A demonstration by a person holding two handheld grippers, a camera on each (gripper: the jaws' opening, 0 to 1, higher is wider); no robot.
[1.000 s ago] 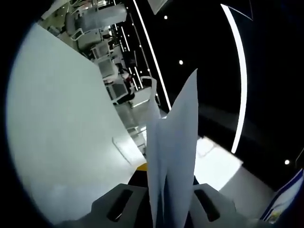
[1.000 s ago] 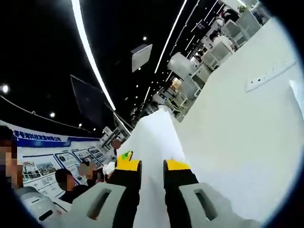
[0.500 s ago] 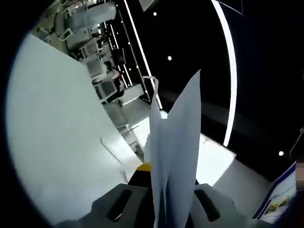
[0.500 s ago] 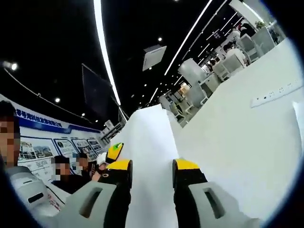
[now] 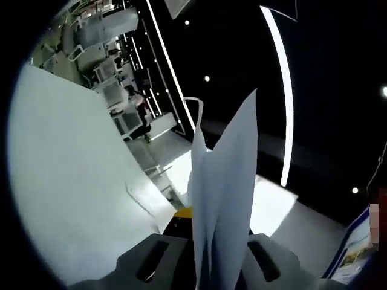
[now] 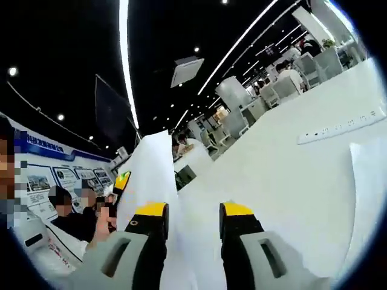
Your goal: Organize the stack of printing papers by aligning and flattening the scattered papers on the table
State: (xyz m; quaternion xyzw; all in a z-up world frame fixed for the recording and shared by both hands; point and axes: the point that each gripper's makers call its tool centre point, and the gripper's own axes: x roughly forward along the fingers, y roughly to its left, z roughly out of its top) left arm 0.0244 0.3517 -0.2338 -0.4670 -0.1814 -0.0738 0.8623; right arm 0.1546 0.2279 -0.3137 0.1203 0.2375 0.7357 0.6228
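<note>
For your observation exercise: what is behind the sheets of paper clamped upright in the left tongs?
Behind the sheets of paper clamped in the left tongs lie the white table, distant desks and a dark ceiling with light strips. Whatever sits directly behind the sheets is covered.

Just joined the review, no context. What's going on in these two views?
A person is tidying printer paper with two handheld grippers. The left gripper is shut on a few white sheets, held on edge so they stand up between its jaws above the white table. The right gripper has its jaws apart, with a lifted sheet by its left jaw. A power strip lies on the table, and onlookers stand behind.
</note>
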